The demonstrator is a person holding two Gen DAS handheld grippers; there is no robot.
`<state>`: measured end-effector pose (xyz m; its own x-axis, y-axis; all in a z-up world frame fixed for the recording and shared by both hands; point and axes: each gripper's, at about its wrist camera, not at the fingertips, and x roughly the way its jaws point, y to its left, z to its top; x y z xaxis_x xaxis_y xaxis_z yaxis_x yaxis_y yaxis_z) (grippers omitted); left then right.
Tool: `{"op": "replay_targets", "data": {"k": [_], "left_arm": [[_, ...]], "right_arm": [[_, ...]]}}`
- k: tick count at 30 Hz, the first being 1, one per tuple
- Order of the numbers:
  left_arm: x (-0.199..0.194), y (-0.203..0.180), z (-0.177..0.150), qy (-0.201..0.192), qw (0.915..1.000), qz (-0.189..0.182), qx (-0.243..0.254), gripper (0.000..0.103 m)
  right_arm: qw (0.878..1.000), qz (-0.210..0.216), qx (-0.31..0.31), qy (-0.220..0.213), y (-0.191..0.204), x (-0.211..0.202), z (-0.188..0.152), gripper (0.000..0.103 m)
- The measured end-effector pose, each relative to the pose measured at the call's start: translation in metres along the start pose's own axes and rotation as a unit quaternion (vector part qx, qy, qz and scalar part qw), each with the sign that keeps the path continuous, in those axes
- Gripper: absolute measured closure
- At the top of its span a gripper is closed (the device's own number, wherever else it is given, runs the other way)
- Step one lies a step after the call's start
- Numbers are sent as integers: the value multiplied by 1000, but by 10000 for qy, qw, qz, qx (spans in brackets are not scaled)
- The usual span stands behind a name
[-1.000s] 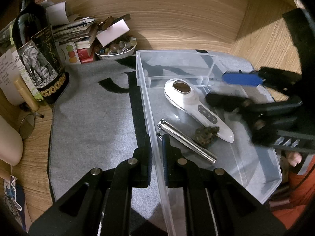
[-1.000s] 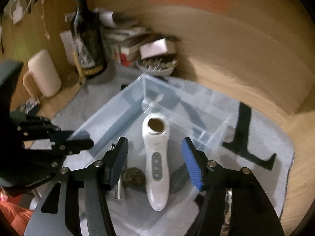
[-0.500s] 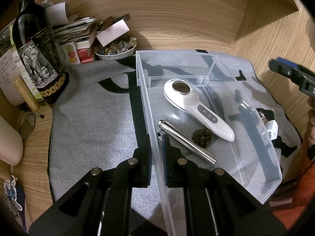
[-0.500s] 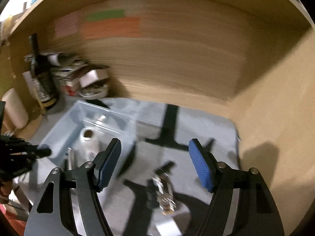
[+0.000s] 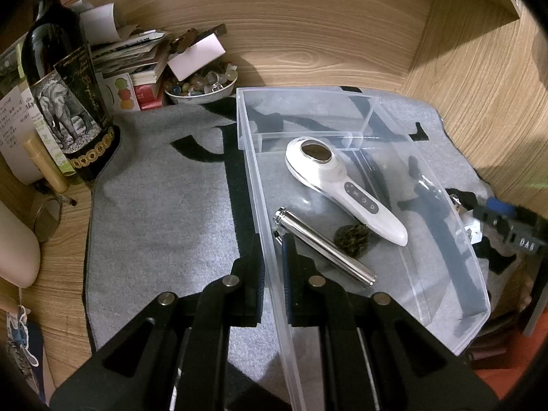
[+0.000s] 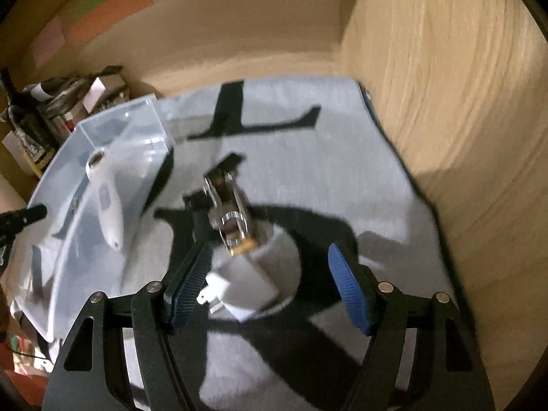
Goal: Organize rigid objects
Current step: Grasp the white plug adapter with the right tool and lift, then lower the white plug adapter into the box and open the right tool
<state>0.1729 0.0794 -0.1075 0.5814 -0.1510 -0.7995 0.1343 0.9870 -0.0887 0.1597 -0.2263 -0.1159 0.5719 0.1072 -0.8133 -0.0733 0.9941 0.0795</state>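
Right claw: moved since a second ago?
Yes. The right claw left the clear bin, swung right across the grey mat, and is now open over a white plug.

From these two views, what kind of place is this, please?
Probably a home desk nook or shelf recess. Wood-grain walls close it in at the back and side, a wine bottle, a stack of papers and a bowl of trinkets crowd one corner.

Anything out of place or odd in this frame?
Yes: a white plug adapter and a metal clip lie on the grey mat, outside the clear bin that holds the other items.
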Motion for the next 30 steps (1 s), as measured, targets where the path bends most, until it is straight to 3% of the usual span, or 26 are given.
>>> {"op": "replay_targets", "data": {"k": [6, 10, 19, 30], "left_arm": [[0, 0, 0, -13, 10000, 13, 7, 94], [0, 0, -1, -11, 10000, 12, 7, 94], [-1, 0, -1, -16, 10000, 6, 4, 94], [-1, -1, -2, -22, 10000, -13, -18, 94]], "right_arm": [[9996, 179, -19, 232, 8, 13, -8, 36], [9992, 261, -2, 316, 8, 17, -12, 56], [9999, 117, -96, 8, 12, 3, -6, 57], [9957, 95, -566, -724, 38, -27, 33, 57]]}}
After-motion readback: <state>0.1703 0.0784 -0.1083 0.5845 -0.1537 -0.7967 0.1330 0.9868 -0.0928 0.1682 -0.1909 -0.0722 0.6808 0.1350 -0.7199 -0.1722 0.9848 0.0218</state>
